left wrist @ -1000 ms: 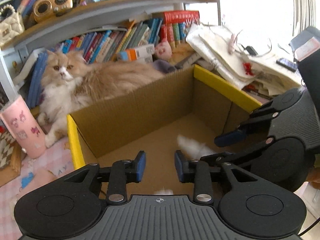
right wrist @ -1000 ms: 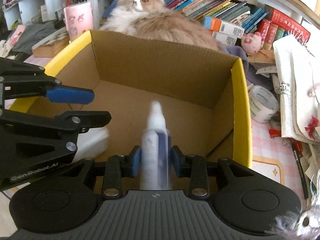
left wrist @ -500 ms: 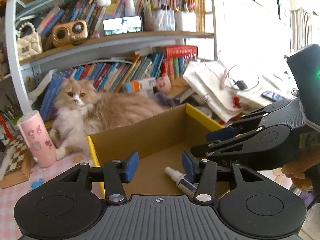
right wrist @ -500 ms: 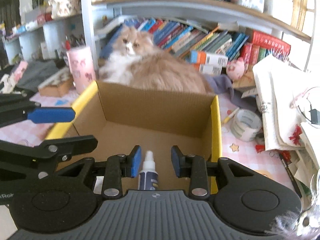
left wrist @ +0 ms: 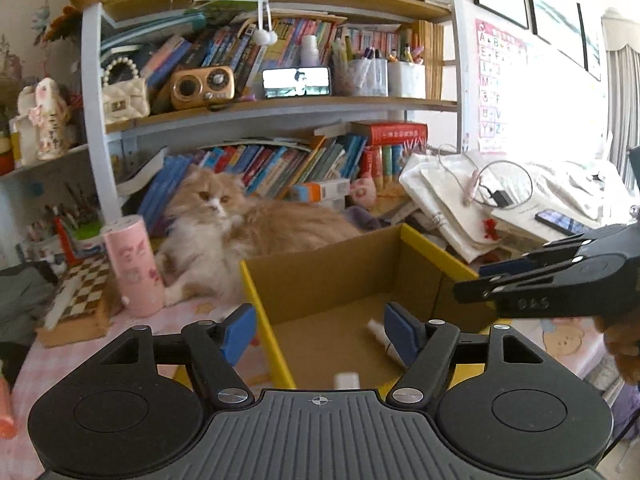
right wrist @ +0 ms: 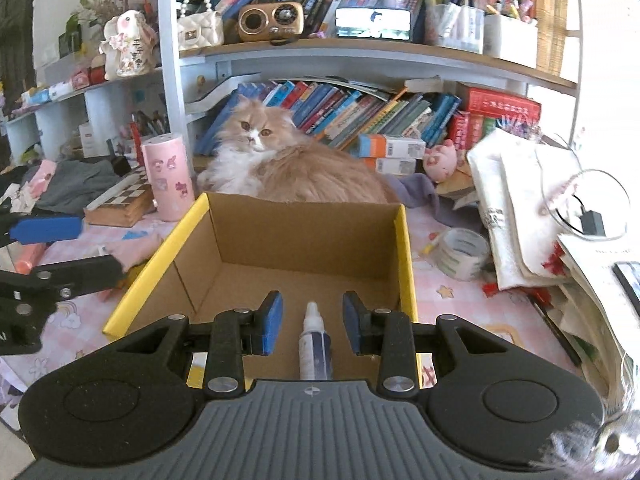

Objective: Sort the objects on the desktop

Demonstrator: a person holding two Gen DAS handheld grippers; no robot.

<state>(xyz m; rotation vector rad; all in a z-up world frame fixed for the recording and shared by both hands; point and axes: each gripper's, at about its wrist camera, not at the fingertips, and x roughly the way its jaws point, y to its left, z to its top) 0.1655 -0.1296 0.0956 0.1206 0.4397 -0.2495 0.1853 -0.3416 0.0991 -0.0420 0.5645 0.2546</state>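
Spray bottle (right wrist: 315, 345): small, white with a dark label, lying on the floor of the cardboard box (right wrist: 304, 236), nozzle toward the far wall. Box: open-topped, yellow rims, on the pink-patterned table (right wrist: 460, 304).

Right gripper (right wrist: 312, 321): above the box's near edge, jaws apart, nothing gripped.

Left gripper (left wrist: 320, 332): over the box's left rim, jaws opening, empty.

Cat (right wrist: 288, 168): lying just behind the box's far wall.

Tape roll (right wrist: 460, 254): right of the box.
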